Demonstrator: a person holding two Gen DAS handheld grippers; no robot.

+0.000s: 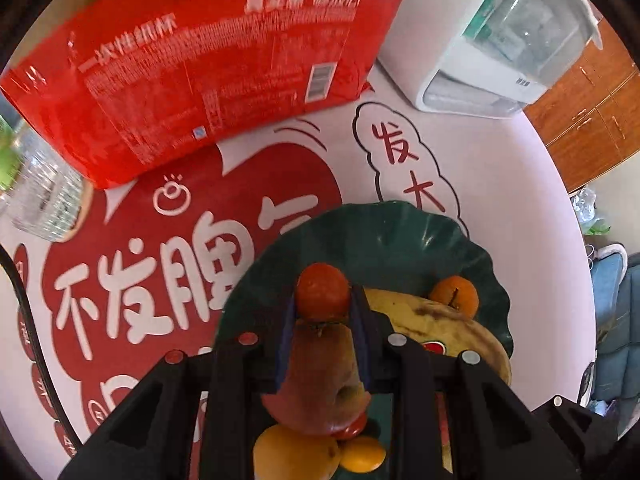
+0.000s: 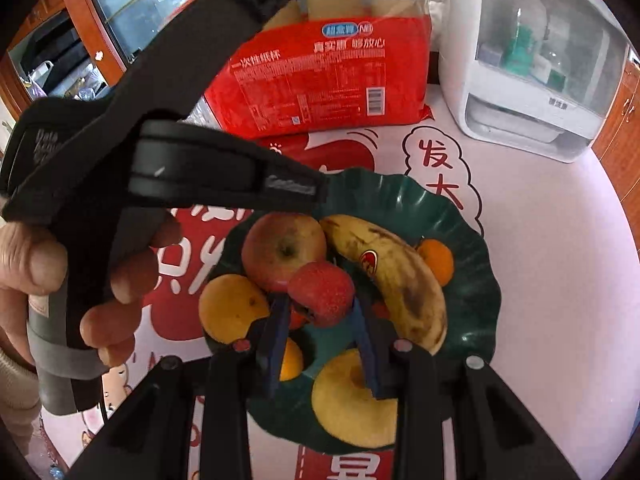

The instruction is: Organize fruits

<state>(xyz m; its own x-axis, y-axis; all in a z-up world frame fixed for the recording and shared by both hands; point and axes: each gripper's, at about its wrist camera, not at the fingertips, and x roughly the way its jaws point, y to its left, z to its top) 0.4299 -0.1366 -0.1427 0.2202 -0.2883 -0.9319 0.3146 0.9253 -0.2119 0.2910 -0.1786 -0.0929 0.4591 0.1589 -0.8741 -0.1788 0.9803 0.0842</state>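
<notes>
Left gripper (image 1: 323,312) clamps a persimmon (image 1: 322,291), right gripper (image 2: 320,312) a strawberry (image 2: 321,293) — apple (image 2: 283,251) and banana (image 2: 396,280) crowd the plate (image 2: 476,308).

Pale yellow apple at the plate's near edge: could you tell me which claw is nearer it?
Right. The right claw, shut on a bumpy red fruit, hangs over the pale yellow apple; the left claw grips a small orange-red fruit above the red apple, farther back.

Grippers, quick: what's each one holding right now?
Left gripper: closed on a small orange-red fruit above the plate.
Right gripper: closed on a strawberry above the plate.
</notes>
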